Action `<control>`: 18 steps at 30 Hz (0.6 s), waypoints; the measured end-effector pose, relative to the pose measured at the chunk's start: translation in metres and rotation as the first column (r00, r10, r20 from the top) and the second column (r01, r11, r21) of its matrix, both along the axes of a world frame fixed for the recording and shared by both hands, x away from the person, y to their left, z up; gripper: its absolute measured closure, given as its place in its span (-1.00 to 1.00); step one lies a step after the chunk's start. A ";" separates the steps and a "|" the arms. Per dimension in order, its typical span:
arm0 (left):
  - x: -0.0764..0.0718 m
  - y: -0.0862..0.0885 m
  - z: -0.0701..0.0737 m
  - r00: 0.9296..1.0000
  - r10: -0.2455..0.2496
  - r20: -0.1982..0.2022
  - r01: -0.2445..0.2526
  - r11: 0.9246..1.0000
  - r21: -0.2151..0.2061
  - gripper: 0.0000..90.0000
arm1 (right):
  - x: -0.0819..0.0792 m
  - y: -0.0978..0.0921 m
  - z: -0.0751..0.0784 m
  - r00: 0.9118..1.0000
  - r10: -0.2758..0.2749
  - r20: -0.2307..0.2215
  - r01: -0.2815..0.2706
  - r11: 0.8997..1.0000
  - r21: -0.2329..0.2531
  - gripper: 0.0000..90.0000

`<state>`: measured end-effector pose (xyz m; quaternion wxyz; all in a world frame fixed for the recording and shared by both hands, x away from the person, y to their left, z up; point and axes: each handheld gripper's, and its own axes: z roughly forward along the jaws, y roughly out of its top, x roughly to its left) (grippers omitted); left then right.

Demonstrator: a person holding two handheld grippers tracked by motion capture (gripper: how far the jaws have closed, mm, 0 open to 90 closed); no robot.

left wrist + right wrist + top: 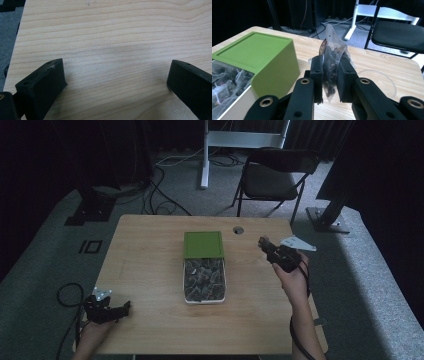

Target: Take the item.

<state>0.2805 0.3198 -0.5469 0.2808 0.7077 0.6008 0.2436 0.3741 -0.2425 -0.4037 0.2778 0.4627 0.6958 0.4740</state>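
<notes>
A white drawer box with a green cover lies at the table's middle, pulled open and full of clear packets. In the right gripper view the green cover stands to the left, with packets in the drawer below it. My right gripper is shut on one clear packet of dark bits, held upright above the table. From above, that right gripper sits to the right of the box. My left gripper rests at the table's near left corner, open, with bare wood between its jaws.
The wooden table has a round cable hole behind the box. A black folding chair and a white stand are beyond the far edge. Cables lie on the grey floor at left.
</notes>
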 end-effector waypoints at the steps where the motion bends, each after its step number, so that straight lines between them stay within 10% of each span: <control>1: 0.000 0.000 0.000 1.000 0.000 0.000 0.000 1.000 0.000 -0.95 | 0.001 -0.002 0.000 1.000 -0.006 -0.001 0.006 1.000 0.000 0.72; 18: 0.000 0.000 0.000 1.000 -0.001 -0.001 0.001 1.000 0.000 -0.95 | 0.018 -0.027 -0.008 0.996 -0.086 -0.014 0.086 0.996 0.007 0.72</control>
